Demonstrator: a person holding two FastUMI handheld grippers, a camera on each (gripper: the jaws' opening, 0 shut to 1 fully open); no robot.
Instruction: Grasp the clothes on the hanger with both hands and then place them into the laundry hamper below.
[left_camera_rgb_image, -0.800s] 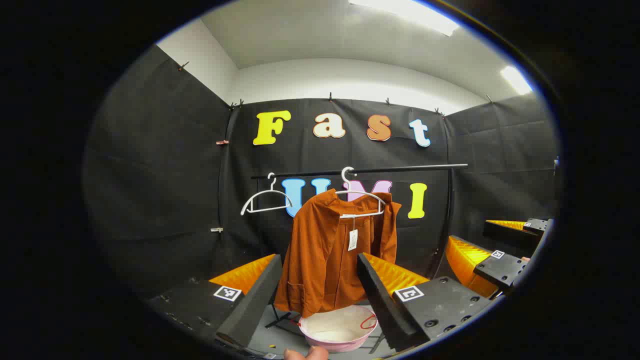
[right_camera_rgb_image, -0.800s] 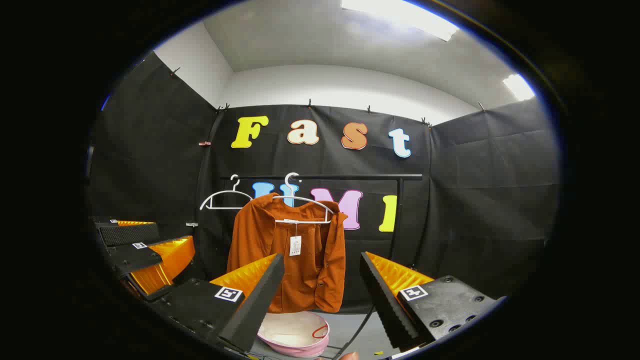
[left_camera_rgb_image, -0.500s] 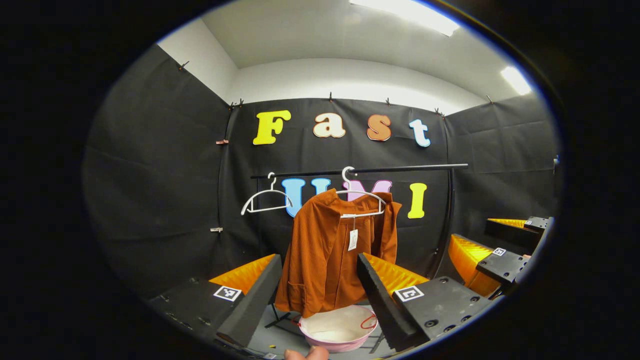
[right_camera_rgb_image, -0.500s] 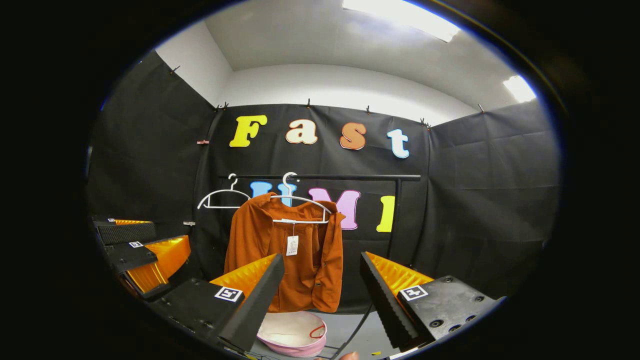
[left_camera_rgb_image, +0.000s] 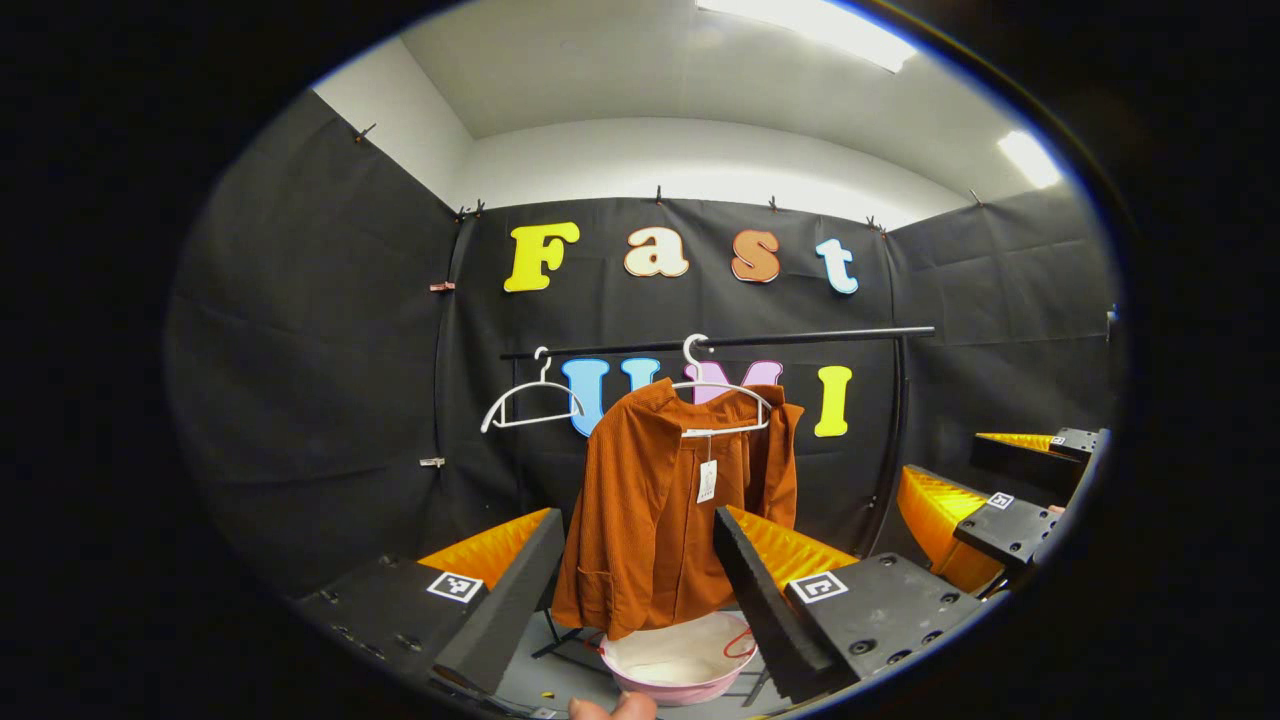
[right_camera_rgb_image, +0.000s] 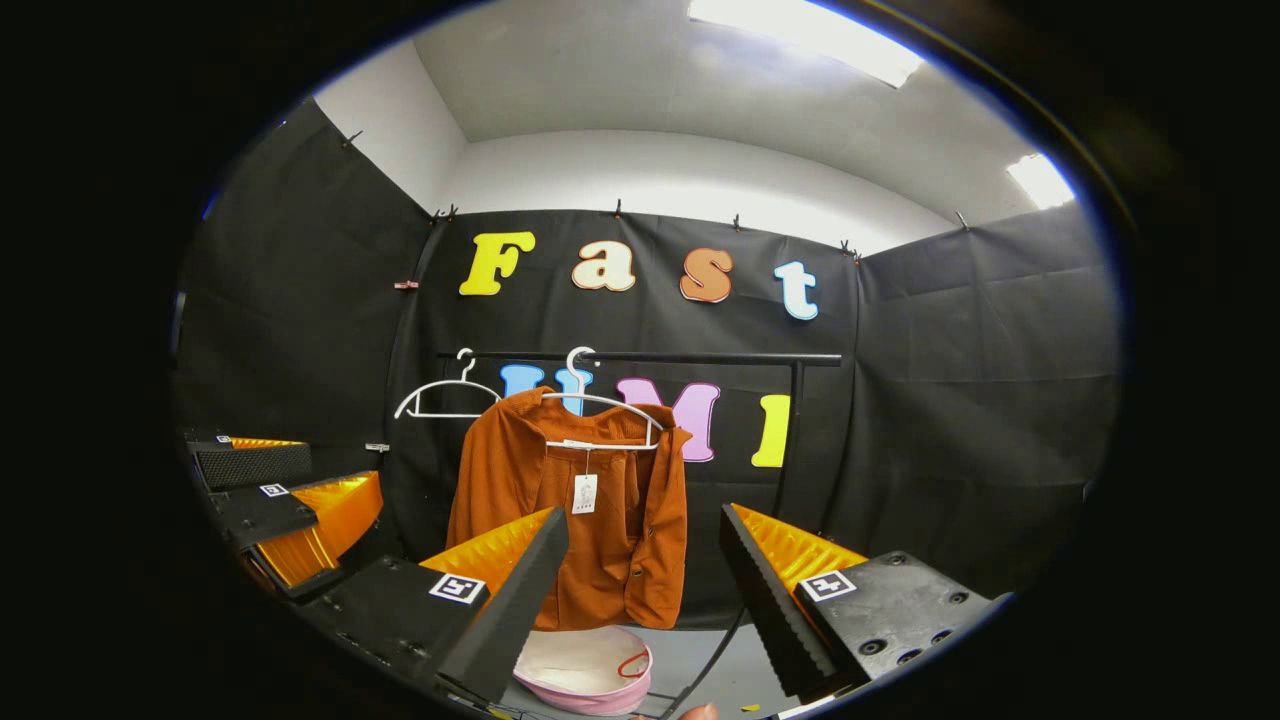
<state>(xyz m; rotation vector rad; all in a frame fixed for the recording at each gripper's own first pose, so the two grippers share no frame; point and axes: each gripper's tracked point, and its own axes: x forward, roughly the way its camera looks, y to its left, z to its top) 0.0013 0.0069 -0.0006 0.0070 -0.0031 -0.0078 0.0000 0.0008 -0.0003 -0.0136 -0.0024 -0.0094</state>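
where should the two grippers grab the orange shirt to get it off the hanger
Probably at the two shoulders, where the shirt drapes over the white hanger: left gripper on the shirt's left shoulder, right gripper on the other, both coming straight from the front. The shirt hangs open and limp, so a grip lower down would likely just drag the fabric. Both grippers are open and short of it; the hamper sits below.

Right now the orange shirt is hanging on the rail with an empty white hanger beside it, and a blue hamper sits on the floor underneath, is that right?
Not quite: the hamper is pink, not blue, as the left gripper view shows. The rest holds: the orange shirt hangs on the rail with an empty white hanger beside it, above the hamper.
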